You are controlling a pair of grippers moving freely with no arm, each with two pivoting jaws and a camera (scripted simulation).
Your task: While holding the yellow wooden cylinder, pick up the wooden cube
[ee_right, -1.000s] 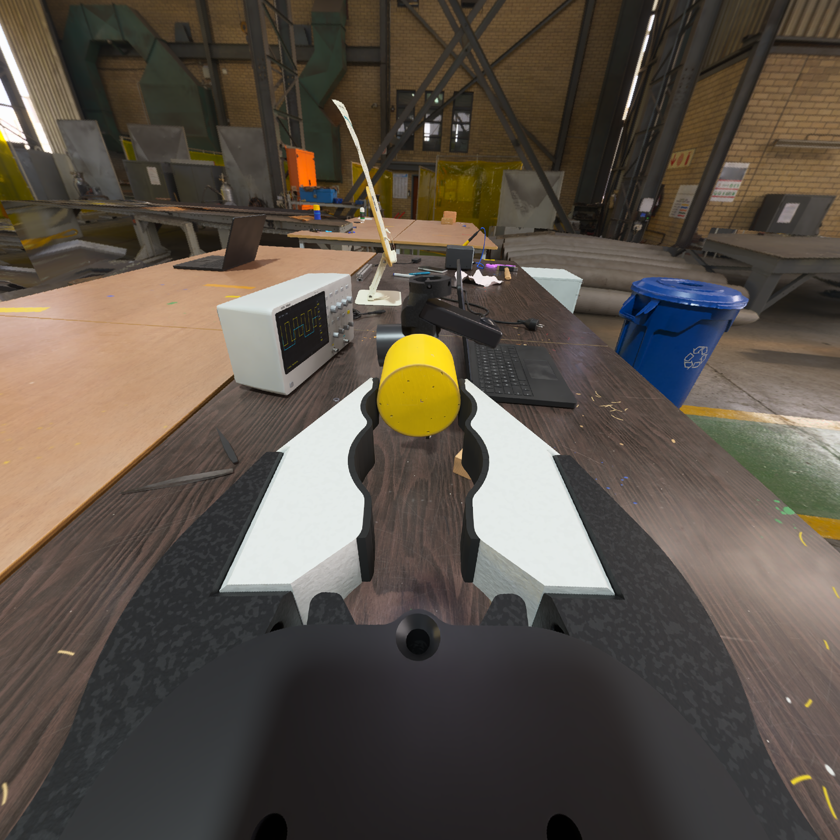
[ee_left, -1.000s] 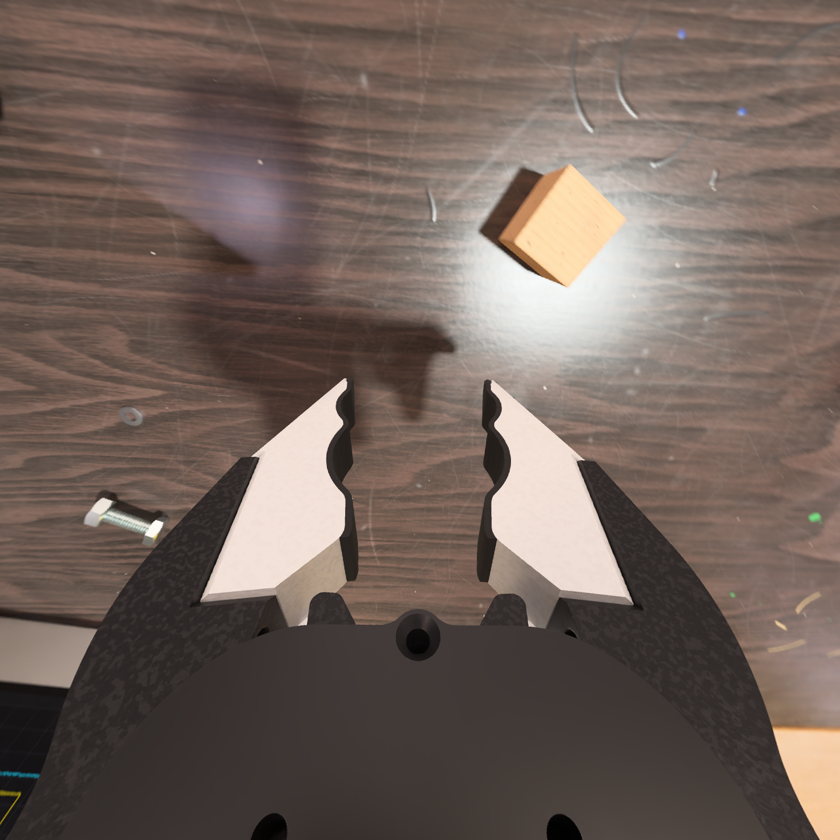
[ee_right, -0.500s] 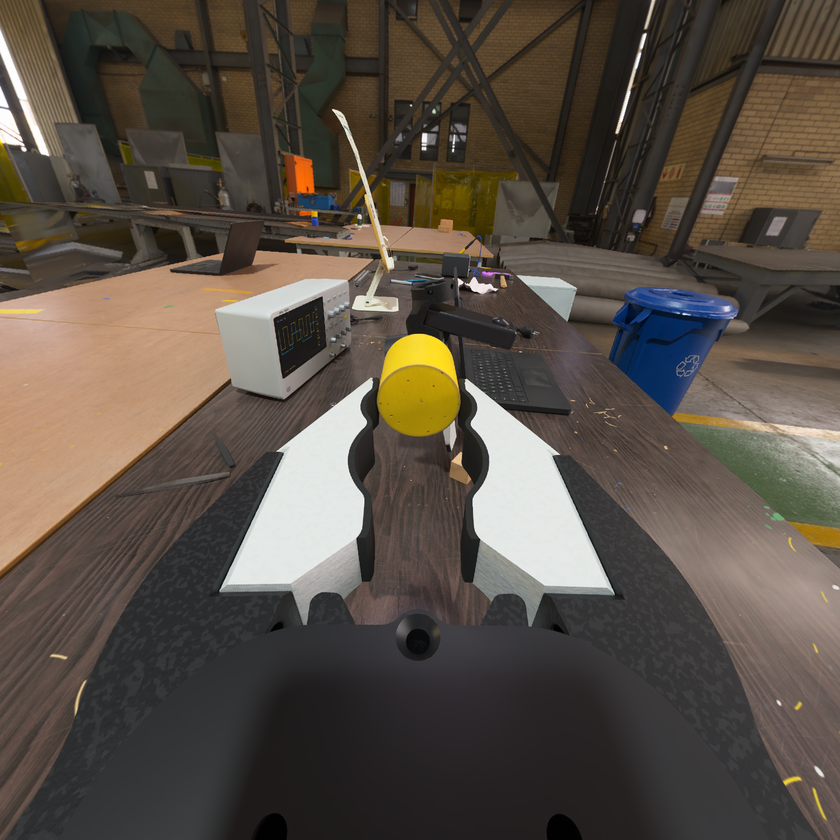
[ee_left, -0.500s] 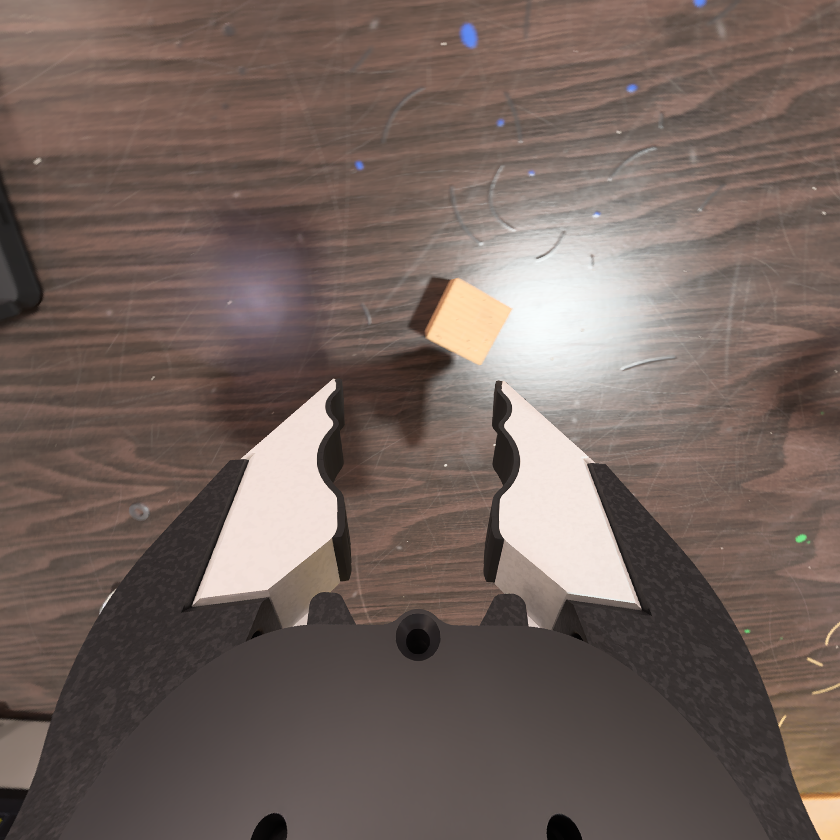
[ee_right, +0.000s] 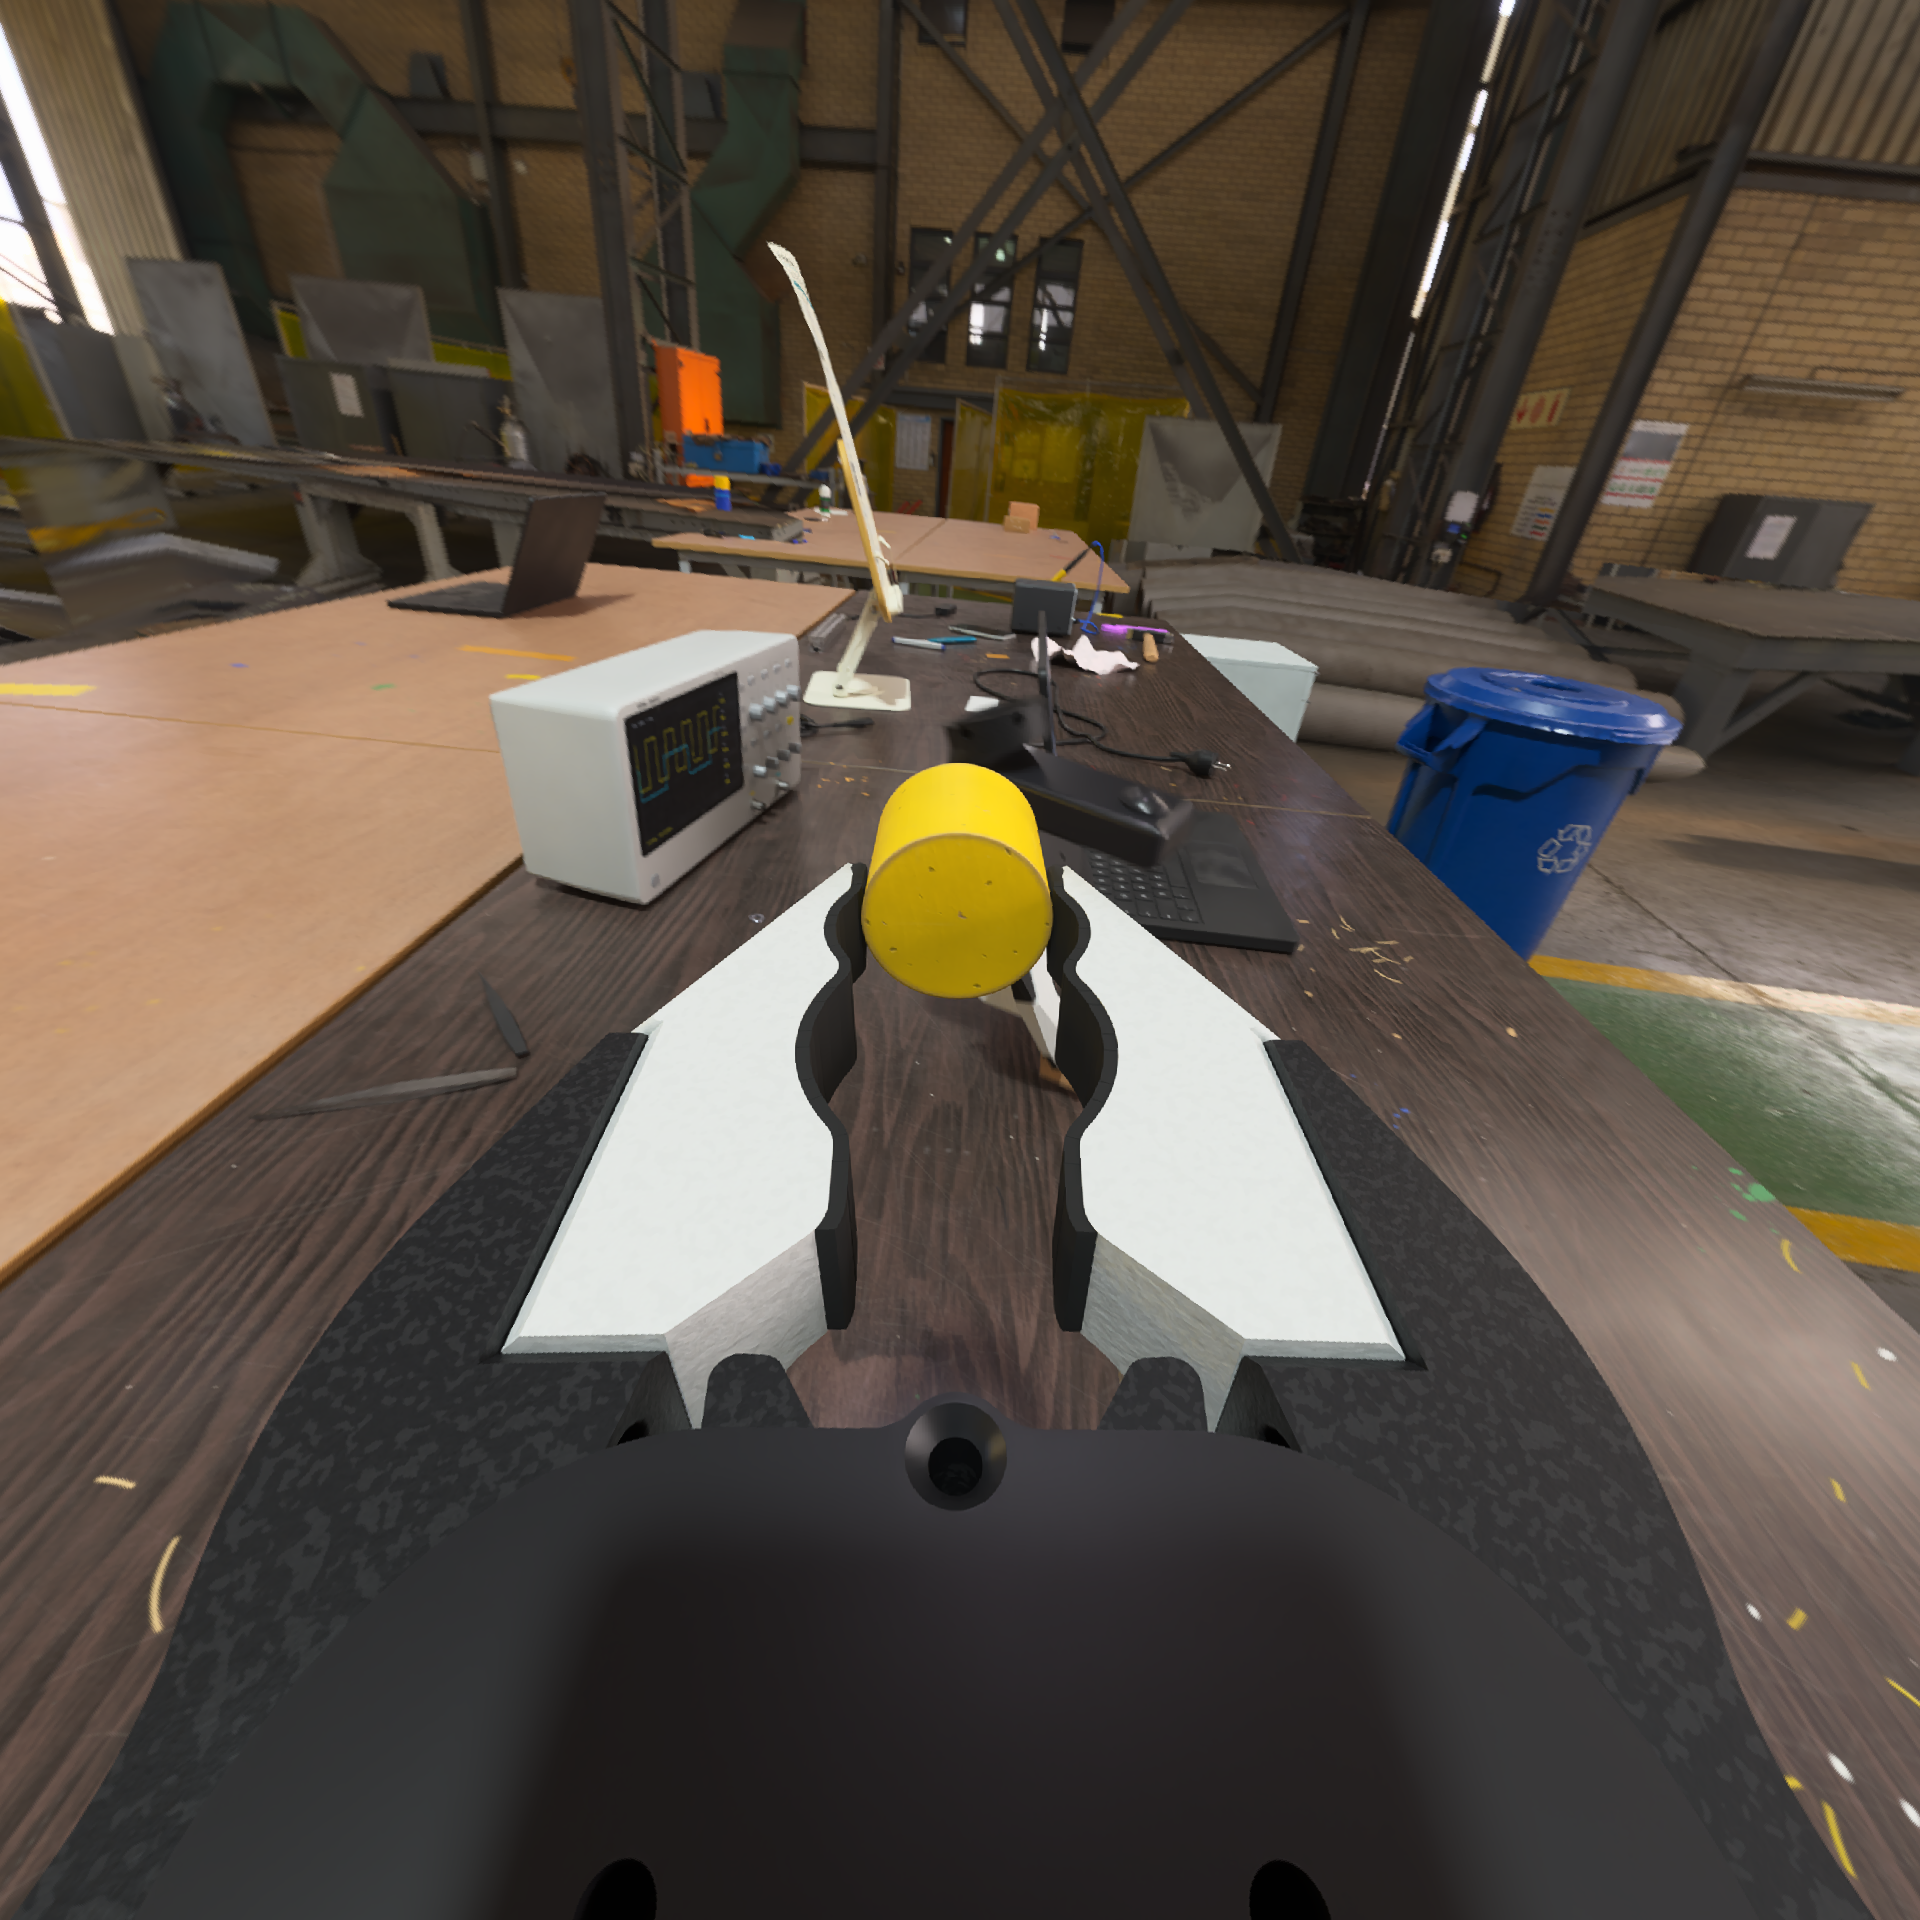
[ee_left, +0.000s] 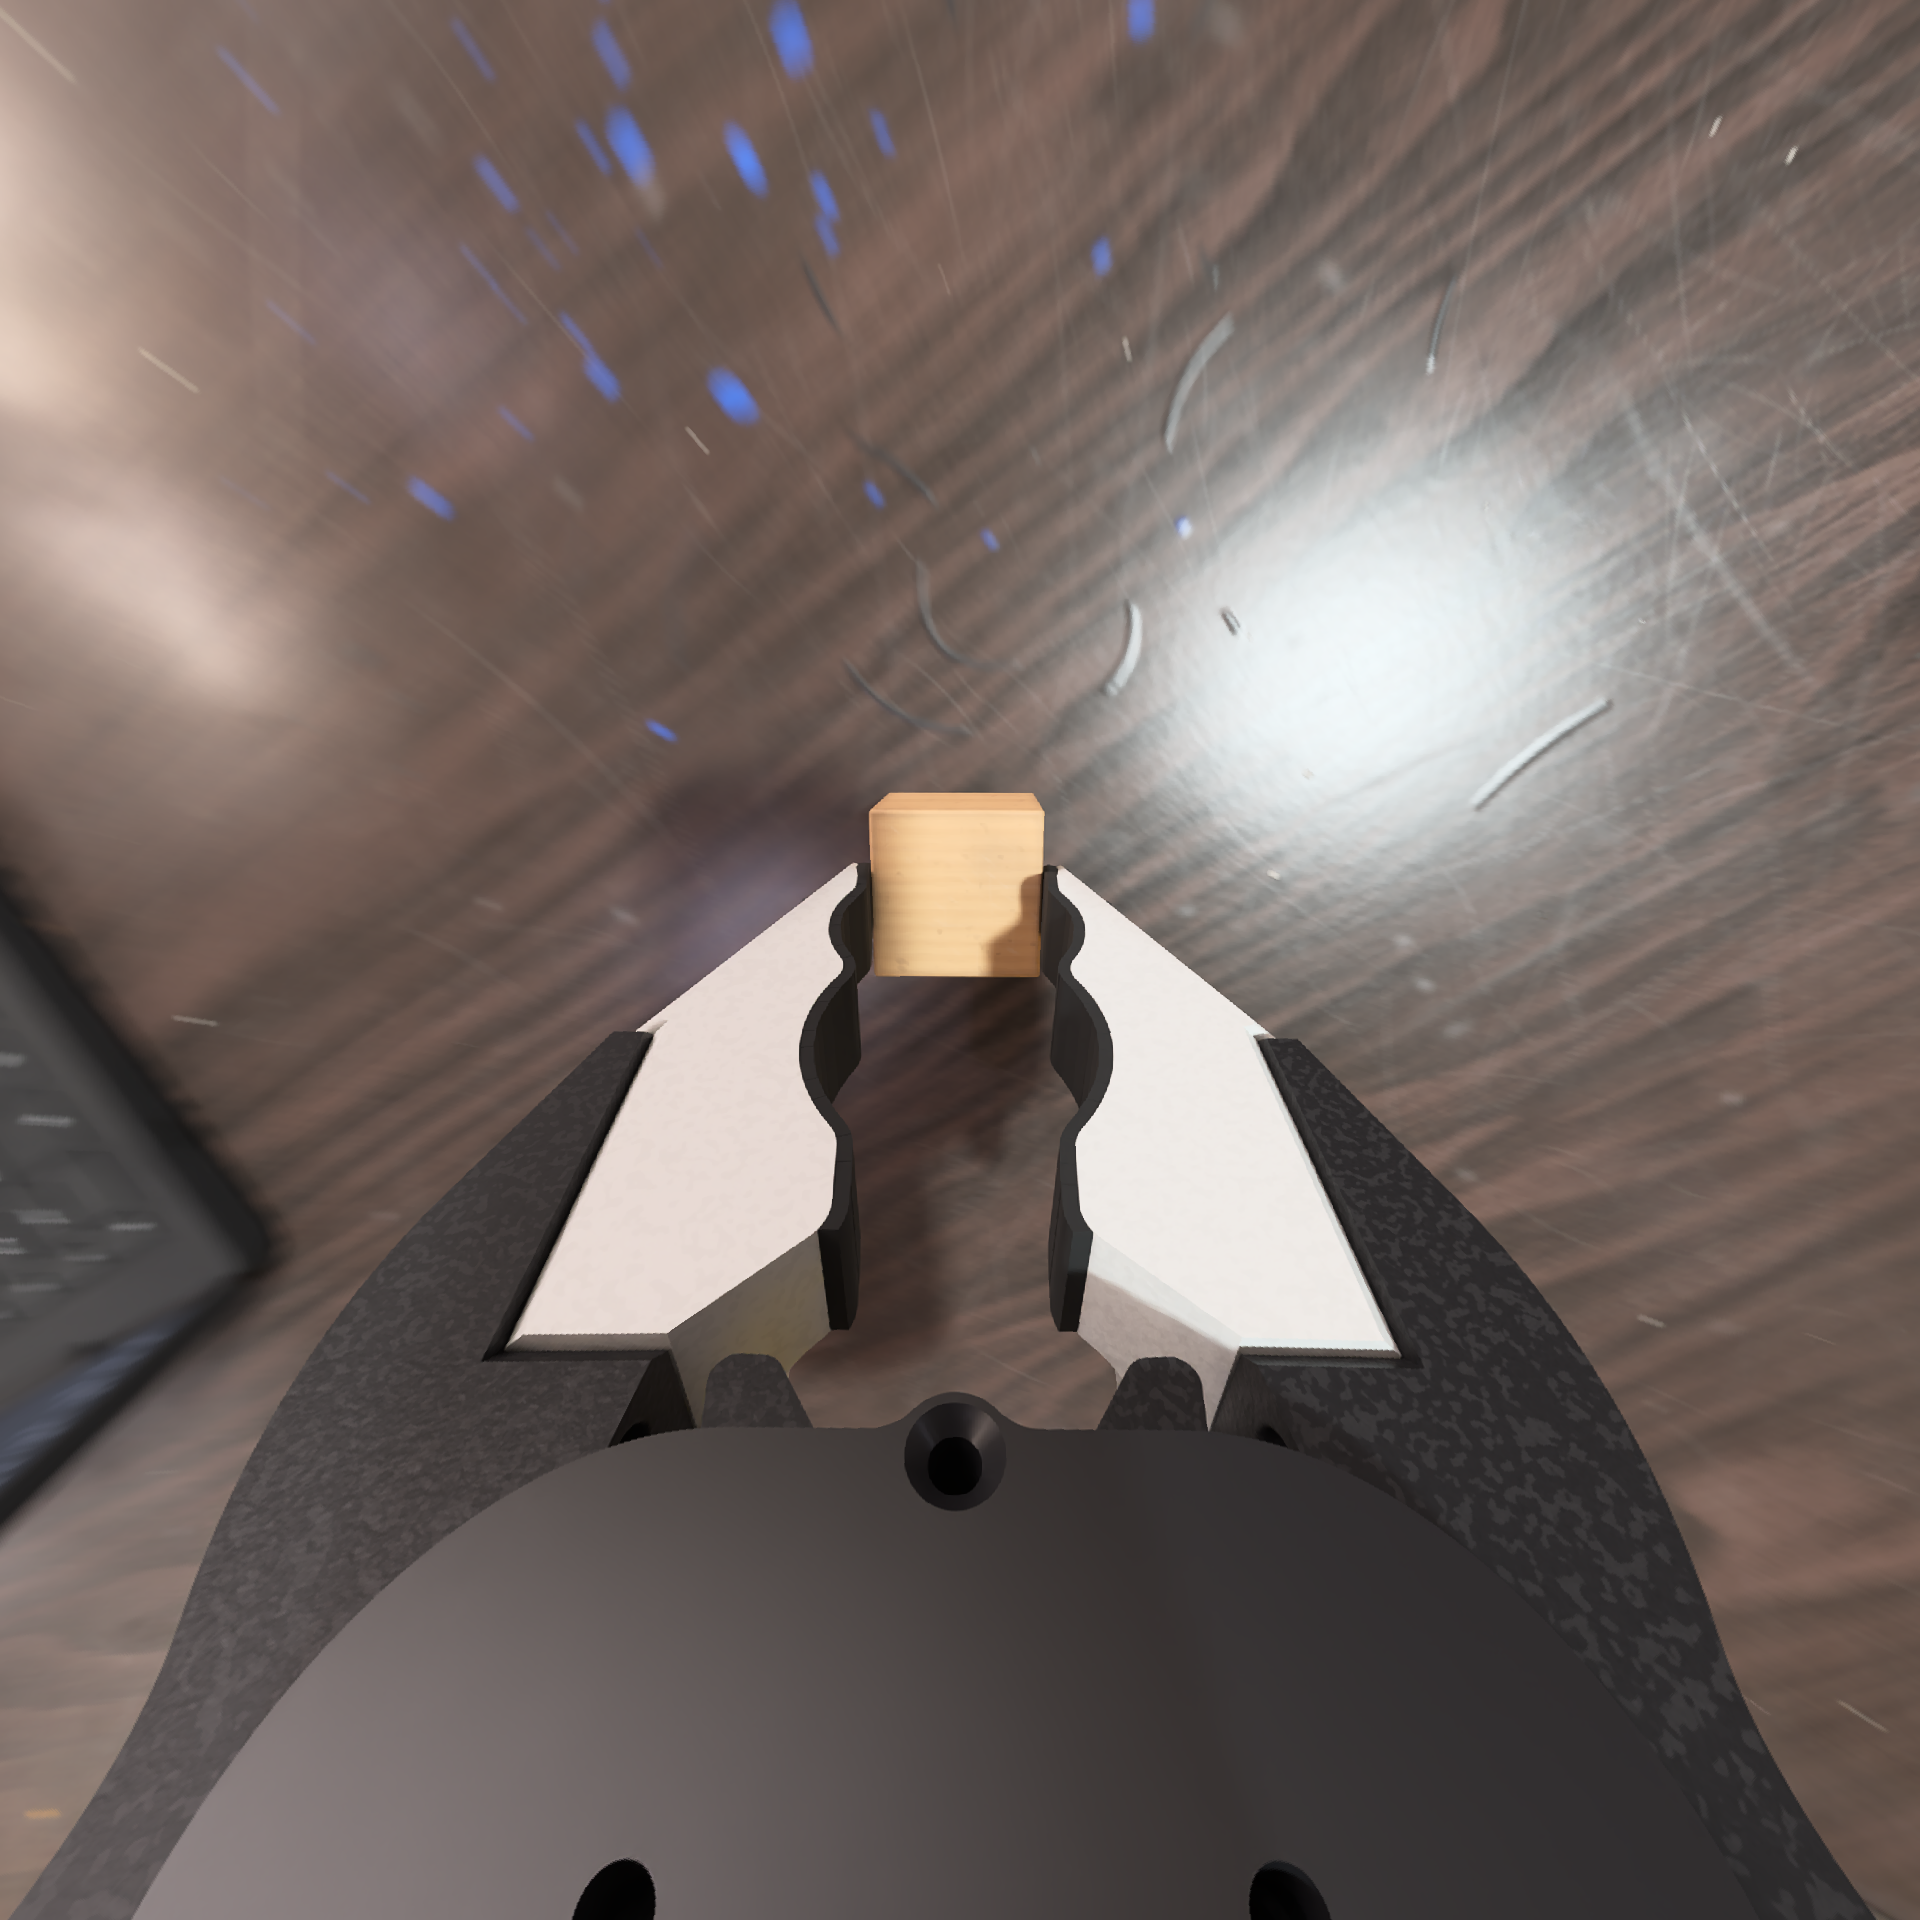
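The small wooden cube point(ee_left: 954, 899) sits between the tips of my left gripper point(ee_left: 954, 883). Both pads touch its sides, so the gripper is shut on it. The dark wood table point(ee_left: 1455, 1039) behind it is motion-blurred, and I cannot tell whether the cube is off the surface. My right gripper point(ee_right: 956, 914) is shut on the yellow wooden cylinder point(ee_right: 956, 894) and holds it end-on above the table. Past the cylinder, the right wrist view shows the left gripper's dark body point(ee_right: 1081, 805) pointing down, with a corner of the cube point(ee_right: 1051, 1075) beside my right finger.
A white oscilloscope point(ee_right: 649, 764) stands at the left. A black keyboard point(ee_right: 1195, 883) lies beyond the cube, and its edge shows in the left wrist view point(ee_left: 94, 1226). A blue bin point(ee_right: 1517, 790) stands off the table's right edge. Metal slivers point(ee_right: 395, 1086) lie at the left.
My left gripper has dropped onto the cube, turned and shut on it; earlier it hovered open above it. My right gripper has hardly moved and still holds the cylinder.
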